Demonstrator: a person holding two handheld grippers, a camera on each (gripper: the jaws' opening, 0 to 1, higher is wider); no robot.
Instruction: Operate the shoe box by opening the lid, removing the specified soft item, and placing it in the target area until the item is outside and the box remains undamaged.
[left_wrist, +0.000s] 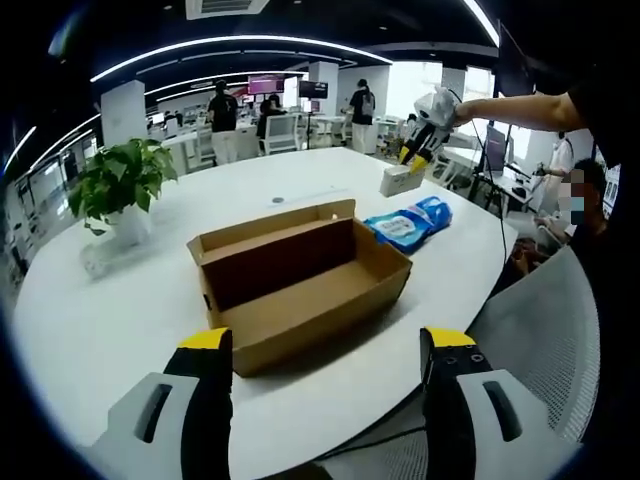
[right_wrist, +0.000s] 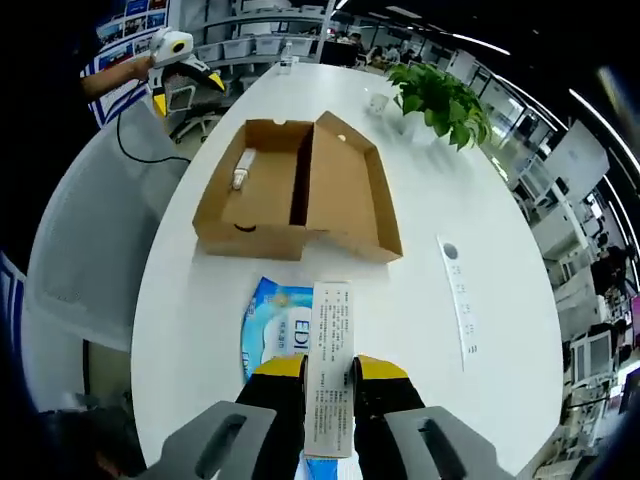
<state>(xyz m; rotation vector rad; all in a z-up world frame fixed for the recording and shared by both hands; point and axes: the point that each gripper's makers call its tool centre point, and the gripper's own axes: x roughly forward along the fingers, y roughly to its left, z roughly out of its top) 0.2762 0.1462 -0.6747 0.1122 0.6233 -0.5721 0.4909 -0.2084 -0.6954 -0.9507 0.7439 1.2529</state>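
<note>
1. Your left tongs (left_wrist: 325, 345) hang apart and empty, short of the box (left_wrist: 300, 285), presumably clear of the lift.
2. Box sits open on the desk (left_wrist: 90, 330), lid (right_wrist: 345, 190) folded back; a small white thing (right_wrist: 243, 170) lies inside.
3. Blue pack (right_wrist: 272, 320) rests on the desk beside the box.
4. Your right tongs (right_wrist: 328, 375) are clamped on a flat white carton (right_wrist: 330, 360), held above the pack, outside the box; likely the removed item, awaiting placement.

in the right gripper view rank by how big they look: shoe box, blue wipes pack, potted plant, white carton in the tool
1. shoe box, clearly largest.
2. white carton, though it sits nearest the camera, held in the right tool, so its look is inflated.
3. blue wipes pack, partly hidden by the carton.
4. potted plant, farthest away; close to the wipes pack, unsure.
</note>
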